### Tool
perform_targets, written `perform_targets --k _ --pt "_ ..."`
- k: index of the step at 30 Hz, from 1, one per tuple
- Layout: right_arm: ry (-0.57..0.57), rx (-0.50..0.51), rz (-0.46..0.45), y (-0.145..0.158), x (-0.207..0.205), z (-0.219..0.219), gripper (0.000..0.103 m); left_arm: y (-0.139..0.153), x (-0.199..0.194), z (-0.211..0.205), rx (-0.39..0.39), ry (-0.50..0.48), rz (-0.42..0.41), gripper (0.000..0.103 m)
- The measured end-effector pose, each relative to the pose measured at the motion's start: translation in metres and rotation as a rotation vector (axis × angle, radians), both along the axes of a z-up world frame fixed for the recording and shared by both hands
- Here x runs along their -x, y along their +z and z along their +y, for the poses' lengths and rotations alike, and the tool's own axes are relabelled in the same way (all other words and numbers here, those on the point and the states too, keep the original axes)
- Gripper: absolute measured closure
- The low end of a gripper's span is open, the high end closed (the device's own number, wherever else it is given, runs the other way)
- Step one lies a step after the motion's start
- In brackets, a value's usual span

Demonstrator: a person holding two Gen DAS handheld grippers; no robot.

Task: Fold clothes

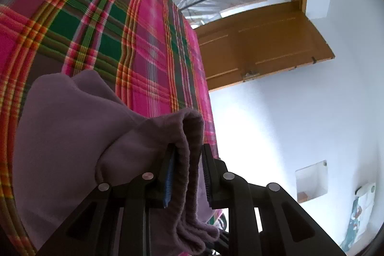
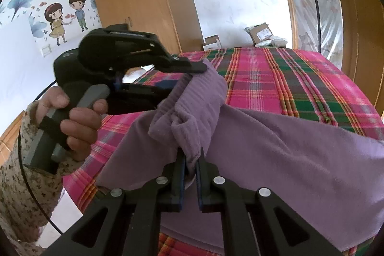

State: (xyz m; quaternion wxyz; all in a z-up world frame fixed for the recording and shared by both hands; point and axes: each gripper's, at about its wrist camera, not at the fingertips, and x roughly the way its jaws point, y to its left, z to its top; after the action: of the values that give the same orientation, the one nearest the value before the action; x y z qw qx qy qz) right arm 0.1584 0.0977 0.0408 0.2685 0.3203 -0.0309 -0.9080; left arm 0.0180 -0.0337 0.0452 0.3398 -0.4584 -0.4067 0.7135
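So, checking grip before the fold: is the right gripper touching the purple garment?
Touching. The right wrist view shows the right gripper pinching a bunch of the purple garment.

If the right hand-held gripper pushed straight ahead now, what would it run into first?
The right hand-held gripper is already shut on the purple garment; straight ahead is more of its bunched cloth, then probably the left hand-held gripper. Depth is unclear.

- Right claw point(image 2: 190, 160), lower centre: clamped on purple garment point(image 2: 276, 148).
- Left claw point(image 2: 192, 73), centre left: pinching same garment; hand point(image 2: 76, 119) on handle.
- Plaid bed cover point(image 2: 276, 78) beneath.
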Motion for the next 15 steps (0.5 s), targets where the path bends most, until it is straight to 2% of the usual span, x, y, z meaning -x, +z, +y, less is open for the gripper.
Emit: perform_targets --k 3,7,12,15 --pt "-0.01 0.021 -0.028 -0.005 0.002 0.005 0.095 0.005 -0.01 -0.011 -0.016 0.045 0.034 0.082" --pt "-0.018 0.048 -0.063 -0.012 0.004 0.011 0.095 0.011 -0.021 -0.024 0.015 0.084 0.074 0.082" --pt "-0.017 0.09 -0.098 -0.017 0.007 0.019 0.094 -0.003 -0.031 -0.042 0.041 0.138 0.039 0.082" --pt "-0.021 0.103 -0.113 -0.019 0.008 0.025 0.085 -0.014 -0.036 -0.05 0.053 0.164 0.013 0.082"
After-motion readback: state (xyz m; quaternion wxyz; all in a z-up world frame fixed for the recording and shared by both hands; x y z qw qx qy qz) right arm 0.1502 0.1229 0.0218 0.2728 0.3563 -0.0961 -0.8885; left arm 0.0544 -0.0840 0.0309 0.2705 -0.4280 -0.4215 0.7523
